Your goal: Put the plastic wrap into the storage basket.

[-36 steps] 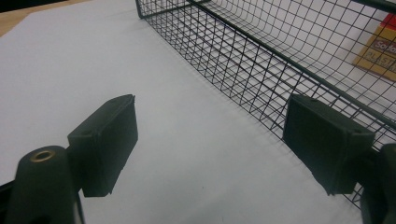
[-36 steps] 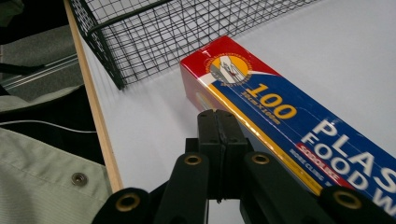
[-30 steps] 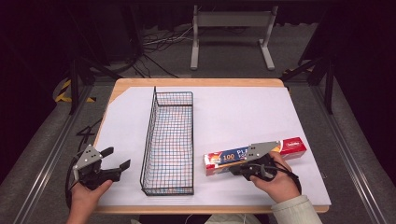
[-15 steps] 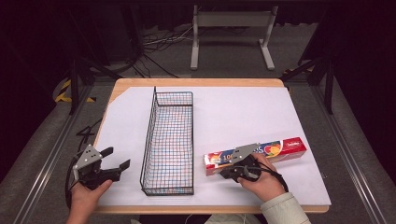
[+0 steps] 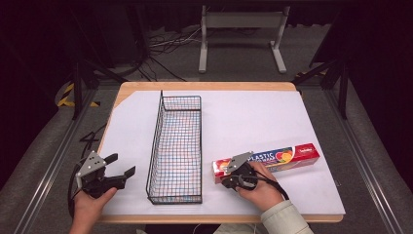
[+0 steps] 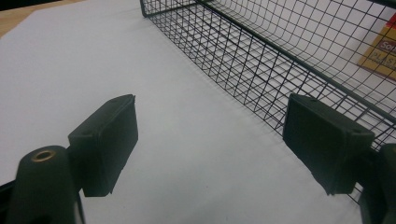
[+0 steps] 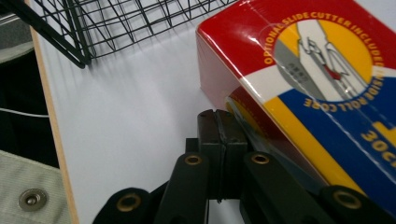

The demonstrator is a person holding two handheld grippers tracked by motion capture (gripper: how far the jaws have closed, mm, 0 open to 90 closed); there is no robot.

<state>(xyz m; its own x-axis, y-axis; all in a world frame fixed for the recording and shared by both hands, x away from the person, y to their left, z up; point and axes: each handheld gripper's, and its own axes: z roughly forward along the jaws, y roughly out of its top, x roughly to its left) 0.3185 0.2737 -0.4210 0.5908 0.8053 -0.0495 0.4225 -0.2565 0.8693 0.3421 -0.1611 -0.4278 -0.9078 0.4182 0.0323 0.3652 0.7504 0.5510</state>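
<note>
I see right tongs point(image 7: 219, 122) pressed together, nothing between, at near end of wrap box point(image 5: 272, 160) (flat on surface, beside basket point(image 5: 176, 146)). Left tongs point(image 6: 210, 140) apart, idle. I think next: open, grab box.

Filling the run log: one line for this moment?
left hand-held gripper: open, idle | right hand-held gripper: shut, beside plastic wrap box | wire basket: empty

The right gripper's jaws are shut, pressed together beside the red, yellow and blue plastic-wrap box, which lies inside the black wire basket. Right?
Not quite. The high view shows the plastic-wrap box lying on the white table cover, outside the black wire basket. The right gripper is shut beside it.
</note>
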